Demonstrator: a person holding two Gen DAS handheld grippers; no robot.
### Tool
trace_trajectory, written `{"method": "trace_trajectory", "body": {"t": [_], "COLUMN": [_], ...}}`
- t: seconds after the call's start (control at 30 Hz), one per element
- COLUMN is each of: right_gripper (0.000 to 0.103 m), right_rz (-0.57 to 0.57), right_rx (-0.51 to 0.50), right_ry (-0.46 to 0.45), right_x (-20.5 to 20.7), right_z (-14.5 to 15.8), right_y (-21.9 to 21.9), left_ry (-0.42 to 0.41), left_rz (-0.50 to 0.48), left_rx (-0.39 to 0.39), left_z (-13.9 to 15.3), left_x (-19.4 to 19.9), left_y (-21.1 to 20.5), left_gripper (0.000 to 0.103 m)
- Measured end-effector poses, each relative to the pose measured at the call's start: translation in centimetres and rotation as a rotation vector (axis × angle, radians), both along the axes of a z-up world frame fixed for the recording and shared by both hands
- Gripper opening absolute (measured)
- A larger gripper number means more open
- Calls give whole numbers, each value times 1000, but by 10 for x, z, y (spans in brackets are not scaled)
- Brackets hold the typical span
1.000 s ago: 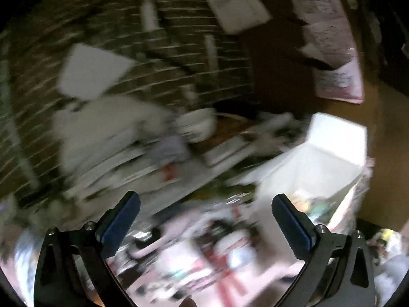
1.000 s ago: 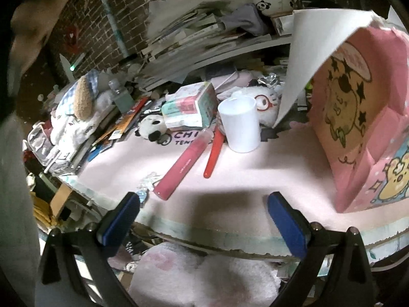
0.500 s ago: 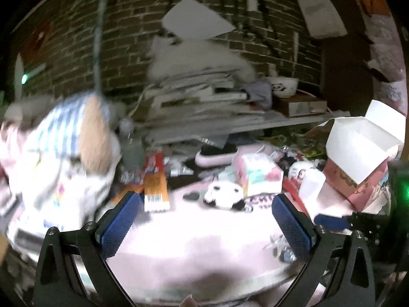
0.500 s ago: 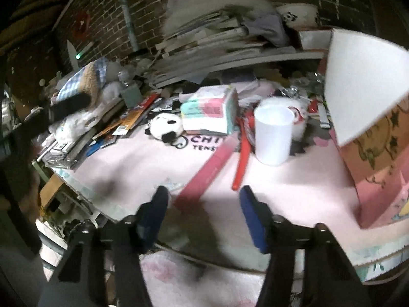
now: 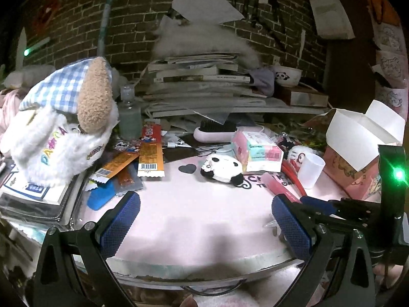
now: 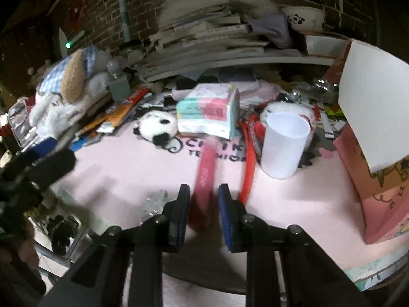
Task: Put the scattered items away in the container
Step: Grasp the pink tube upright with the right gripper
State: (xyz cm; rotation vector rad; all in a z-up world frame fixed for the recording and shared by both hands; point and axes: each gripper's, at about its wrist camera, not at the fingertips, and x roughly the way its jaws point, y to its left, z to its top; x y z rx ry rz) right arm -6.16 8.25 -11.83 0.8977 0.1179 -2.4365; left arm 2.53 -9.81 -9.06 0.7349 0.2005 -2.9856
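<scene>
Pink box (image 6: 378, 204) flaps up, contents unseen; right gripper (image 6: 203, 204) just closing around red tube (image 6: 204, 176); left gripper (image 5: 202, 220) agape.

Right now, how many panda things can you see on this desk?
2 for sure: a panda plush lying on the pink mat left of the tissue pack, and a panda-print bowl beside the book stack. The clutter may hide more.

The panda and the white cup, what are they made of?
The panda looks like soft plush: its black and white surface is fuzzy and has no shine. The cup seems to be thin matte plastic, smooth and faintly see-through at the rim, though it could be paper.
</scene>
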Motion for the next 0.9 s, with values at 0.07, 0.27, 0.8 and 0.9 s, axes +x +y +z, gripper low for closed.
{"method": "trace_trajectory", "body": {"t": [0.07, 0.27, 0.8, 0.9], "right_gripper": [20, 20, 14, 14], "right_rz": [-8, 39, 89, 86], "right_rx": [12, 2, 72, 78], "right_ry": [12, 29, 145, 154], "right_x": [0, -9, -5, -3], "right_z": [0, -1, -5, -4], "right_y": [2, 3, -4, -2], "left_ry": [-1, -6, -10, -12], "left_rz": [-1, -5, -4, -5], "left_rx": [1, 6, 16, 18], "left_z": [-1, -2, -4, -4], "left_x": [0, -1, -2, -2], "left_y": [0, 1, 0, 1], "left_gripper": [103, 103, 103, 103]}}
